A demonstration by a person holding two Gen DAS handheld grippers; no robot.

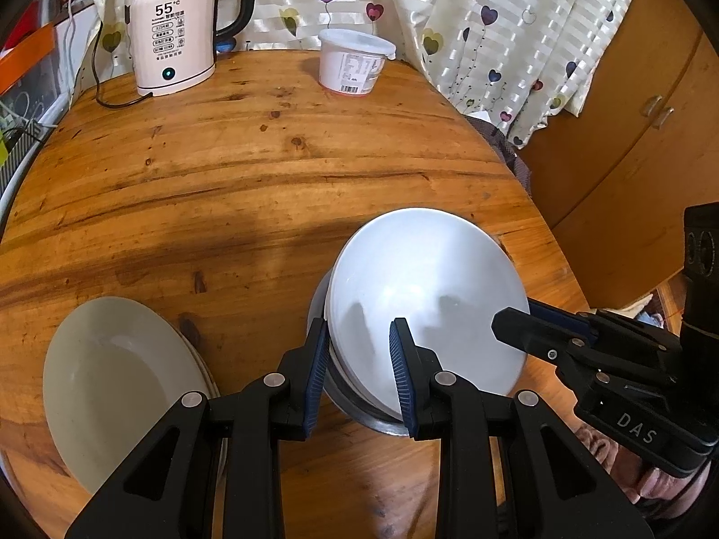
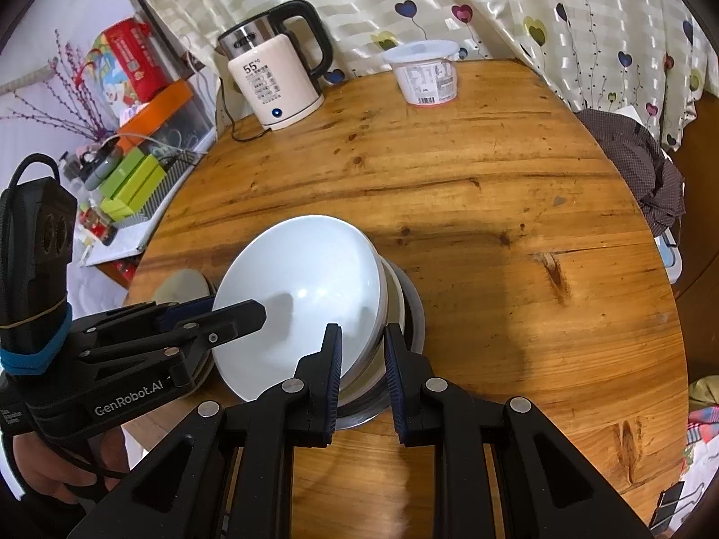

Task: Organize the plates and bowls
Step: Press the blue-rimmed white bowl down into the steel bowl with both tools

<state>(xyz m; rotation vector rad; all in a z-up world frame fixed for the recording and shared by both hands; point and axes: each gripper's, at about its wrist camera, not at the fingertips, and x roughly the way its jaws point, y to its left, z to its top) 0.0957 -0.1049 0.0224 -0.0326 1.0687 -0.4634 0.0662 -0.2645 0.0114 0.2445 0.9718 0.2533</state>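
White and glossy, the top bowl [image 1: 427, 296] sits tilted in a small stack near the table's front edge, nested over another white bowl whose rim shows beneath it and a metal bowl [image 1: 377, 422] at the bottom. The left gripper [image 1: 359, 373] straddles the near-left rim of this stack: its blue-padded fingers [image 1: 314, 373] stand at a narrow gap, one outside the wall and one inside the white bowl, closed on the rim. The right gripper [image 2: 361, 377] comes in from the opposite side (it appears at the right edge of the left wrist view) and likewise pinches the stack's rim, one finger inside the top bowl, the other outside against the lower bowls, with a tight gap between them. To the left of the stack, apart from it, a pile of cream plates [image 1: 117, 382] rests on the round wooden table [image 1: 269, 170]. At the far side of the table stand an electric kettle [image 1: 179, 27] on its pale base with a lit dot, and a lidded white plastic tub [image 1: 352, 60], well apart from the bowls. A heart-patterned curtain [image 1: 472, 22] hangs behind the table. A hand [image 2: 54, 471] grips the left tool's handle at the lower left of the right wrist view.
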